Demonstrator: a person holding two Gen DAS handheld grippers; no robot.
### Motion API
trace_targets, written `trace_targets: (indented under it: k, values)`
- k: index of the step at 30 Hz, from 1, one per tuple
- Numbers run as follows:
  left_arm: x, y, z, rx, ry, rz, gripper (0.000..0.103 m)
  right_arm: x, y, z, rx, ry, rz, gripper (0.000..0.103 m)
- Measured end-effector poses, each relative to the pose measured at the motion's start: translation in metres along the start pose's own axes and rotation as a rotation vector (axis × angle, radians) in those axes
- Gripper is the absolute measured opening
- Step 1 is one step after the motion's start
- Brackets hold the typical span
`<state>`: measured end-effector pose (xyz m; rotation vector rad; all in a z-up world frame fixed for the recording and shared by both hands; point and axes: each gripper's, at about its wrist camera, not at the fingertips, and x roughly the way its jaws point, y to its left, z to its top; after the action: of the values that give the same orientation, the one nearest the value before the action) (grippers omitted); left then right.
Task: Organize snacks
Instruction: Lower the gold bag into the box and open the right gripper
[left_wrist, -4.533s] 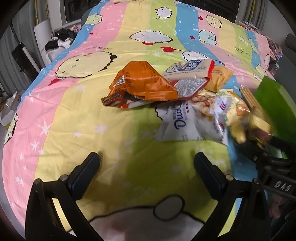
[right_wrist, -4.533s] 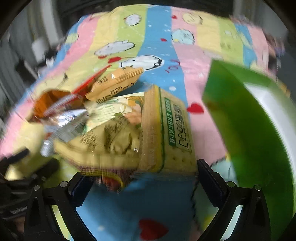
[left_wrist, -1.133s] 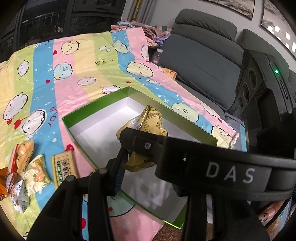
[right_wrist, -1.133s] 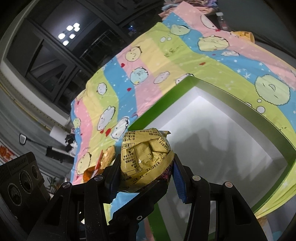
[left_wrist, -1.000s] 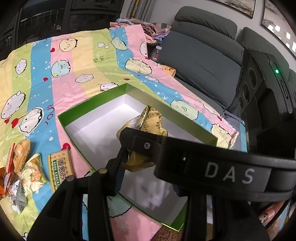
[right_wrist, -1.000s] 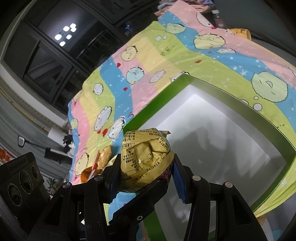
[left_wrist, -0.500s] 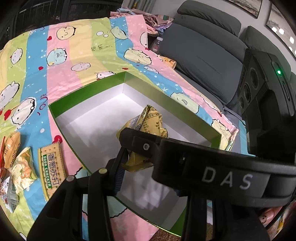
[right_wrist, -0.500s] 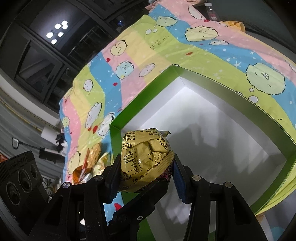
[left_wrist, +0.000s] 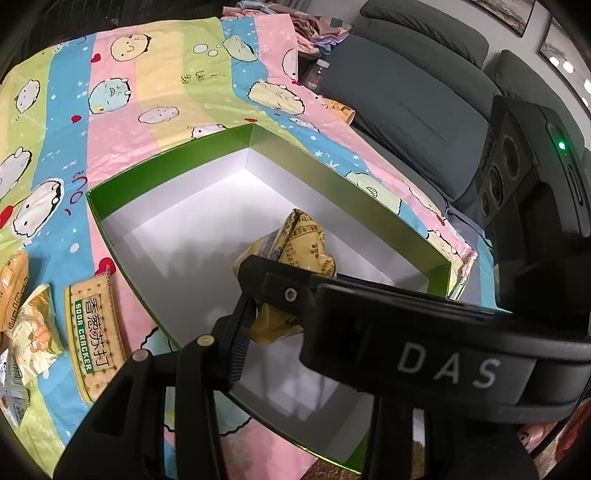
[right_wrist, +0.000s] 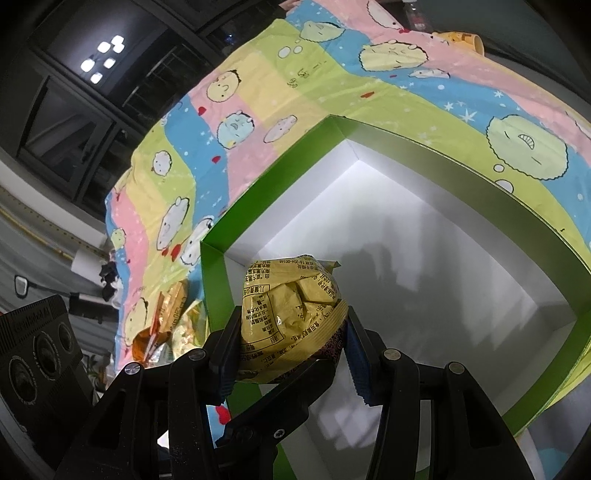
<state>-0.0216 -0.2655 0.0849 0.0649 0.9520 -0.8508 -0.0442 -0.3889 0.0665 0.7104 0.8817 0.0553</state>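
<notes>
A yellow snack bag (right_wrist: 291, 317) is squeezed between two grippers at once, above a green box with a white inside (right_wrist: 424, 236). My right gripper (right_wrist: 290, 350) is shut on the bag. My left gripper (left_wrist: 273, 325) holds the same bag (left_wrist: 299, 240) from the side; its left finger (left_wrist: 240, 343) presses the bag, and the right gripper's body, marked DAS (left_wrist: 424, 350), hides its other finger. A soda cracker pack (left_wrist: 94, 332) and other snack bags (left_wrist: 26, 325) lie on the striped cartoon sheet (left_wrist: 147, 92) left of the box.
The box (left_wrist: 258, 136) lies near the bed's edge. A grey sofa (left_wrist: 406, 92) and a black device with a green light (left_wrist: 535, 166) stand to the right. A yellow cup (right_wrist: 461, 40) lies at the sheet's far edge.
Both grippers with the yellow bag have moved from the snack pile to over the box and have come lower and closer to its white inside. The grip has not changed.
</notes>
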Motion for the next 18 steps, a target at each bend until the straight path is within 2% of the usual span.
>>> trace_targets:
  k: [18]
  values:
    - [0.015, 0.003, 0.003, -0.005, 0.05, -0.006, 0.042, 0.008, -0.009, 0.001, 0.031, 0.023, -0.024, 0.053]
